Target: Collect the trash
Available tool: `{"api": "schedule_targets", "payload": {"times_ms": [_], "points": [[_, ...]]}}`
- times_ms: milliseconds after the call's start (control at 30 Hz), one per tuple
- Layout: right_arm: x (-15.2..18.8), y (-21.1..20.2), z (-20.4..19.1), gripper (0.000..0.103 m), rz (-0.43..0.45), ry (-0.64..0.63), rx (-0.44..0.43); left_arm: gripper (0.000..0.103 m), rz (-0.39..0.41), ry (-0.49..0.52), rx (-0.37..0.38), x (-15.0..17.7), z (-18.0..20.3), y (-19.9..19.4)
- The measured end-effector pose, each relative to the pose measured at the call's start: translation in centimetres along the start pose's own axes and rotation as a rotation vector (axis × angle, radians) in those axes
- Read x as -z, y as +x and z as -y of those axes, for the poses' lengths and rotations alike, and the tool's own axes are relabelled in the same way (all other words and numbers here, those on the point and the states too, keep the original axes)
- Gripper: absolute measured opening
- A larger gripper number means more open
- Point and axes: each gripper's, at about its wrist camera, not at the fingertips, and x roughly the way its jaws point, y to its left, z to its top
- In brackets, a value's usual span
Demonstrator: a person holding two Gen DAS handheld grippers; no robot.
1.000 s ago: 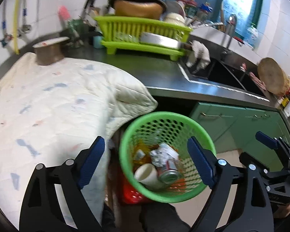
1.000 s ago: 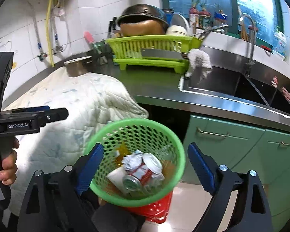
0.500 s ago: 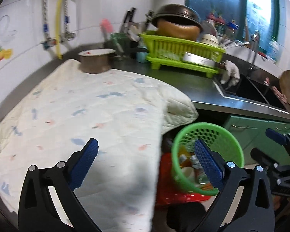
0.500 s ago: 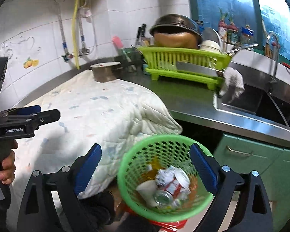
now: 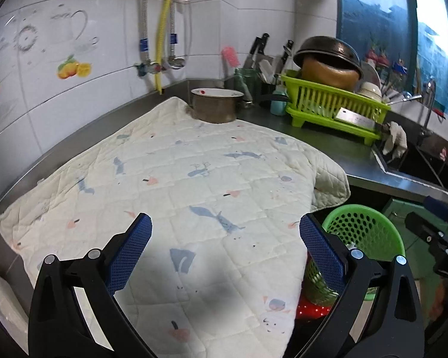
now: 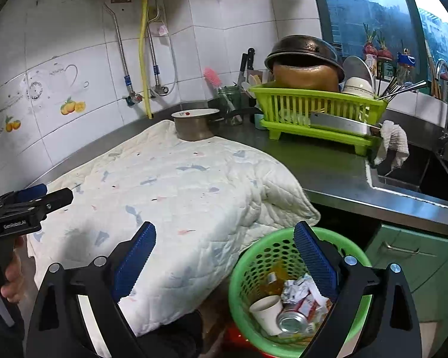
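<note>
Both claws released, nothing between the pads – left gripper (image 5: pixel 225 249) above the quilted cloth (image 5: pixel 176 179), right gripper (image 6: pixel 224 252) over the cloth edge and the green basket (image 6: pixel 245 271). Inside the basket: paper cup (image 6: pixel 267 313), can (image 6: pixel 292 322), crumpled wrappers (image 6: pixel 297 291), possibly a small bottle.

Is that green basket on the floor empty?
No. The green basket holds a paper cup, a can and crumpled paper.
</note>
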Motion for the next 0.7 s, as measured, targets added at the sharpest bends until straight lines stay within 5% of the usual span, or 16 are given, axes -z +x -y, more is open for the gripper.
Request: {"api": "schedule_targets", "payload": {"times_ms": [700], "points": [[-0.4, -0.9, -4.3, 0.092, 0.024, -0.074, -0.036, 0.098, 0.08, -0.105, -0.067, 2.3, -4.3, -4.3]]}}
